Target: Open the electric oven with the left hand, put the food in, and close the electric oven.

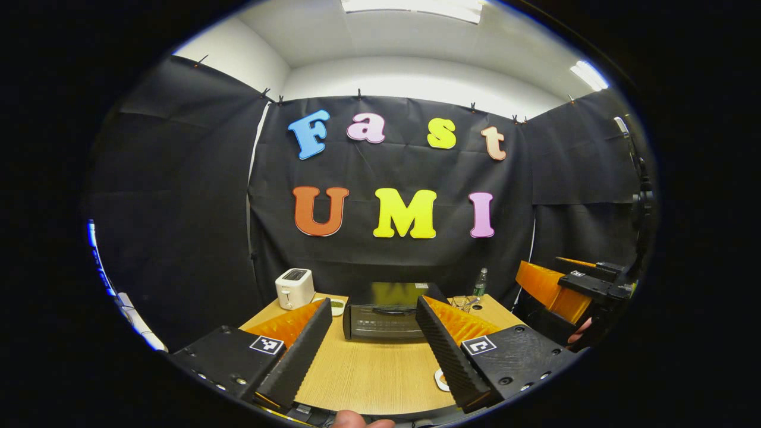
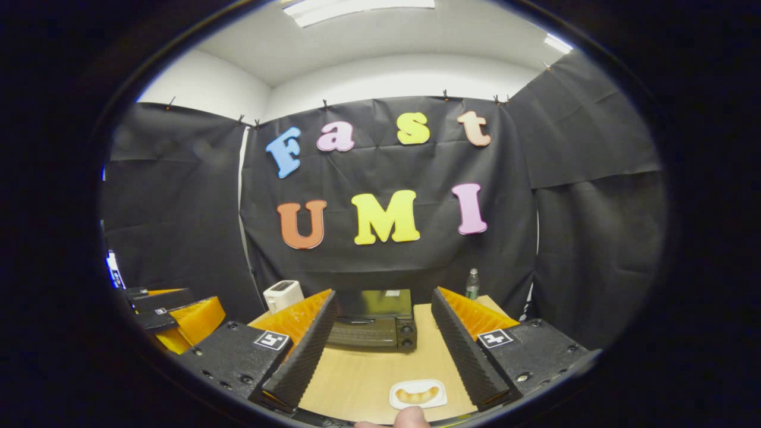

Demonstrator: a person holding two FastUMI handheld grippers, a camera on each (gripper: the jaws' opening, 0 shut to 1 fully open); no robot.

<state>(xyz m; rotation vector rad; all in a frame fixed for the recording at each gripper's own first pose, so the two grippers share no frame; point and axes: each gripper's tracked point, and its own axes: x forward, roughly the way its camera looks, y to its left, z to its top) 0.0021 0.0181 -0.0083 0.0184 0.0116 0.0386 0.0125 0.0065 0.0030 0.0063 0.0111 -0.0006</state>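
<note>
None of the three steps had been done, judging from how things lay. The oven (image 1: 385,314) sat at the far side of the counter (image 1: 368,374) with its door shut and its handle untouched. The food, a pale curved pastry (image 2: 417,394) on a small white tray (image 2: 418,402), lay on the near edge of the counter, well apart from the oven.

The left hand-held gripper (image 1: 374,351) hung above the counter, facing the oven door, its fingers spread wide with nothing between them. The right hand-held gripper (image 2: 383,356) hung likewise over the pastry, fingers wide apart and holding nothing.

Opening the door, loading the pastry and closing the door all remained.

A white toaster (image 1: 295,288) stood left of the oven, and a bottle (image 1: 480,283) stood behind it to the right. No brand could be read; the oven's top sticker and the bottle's label were too small to make out. The square black-and-white markers on both grippers carried patterns, not words.
</note>
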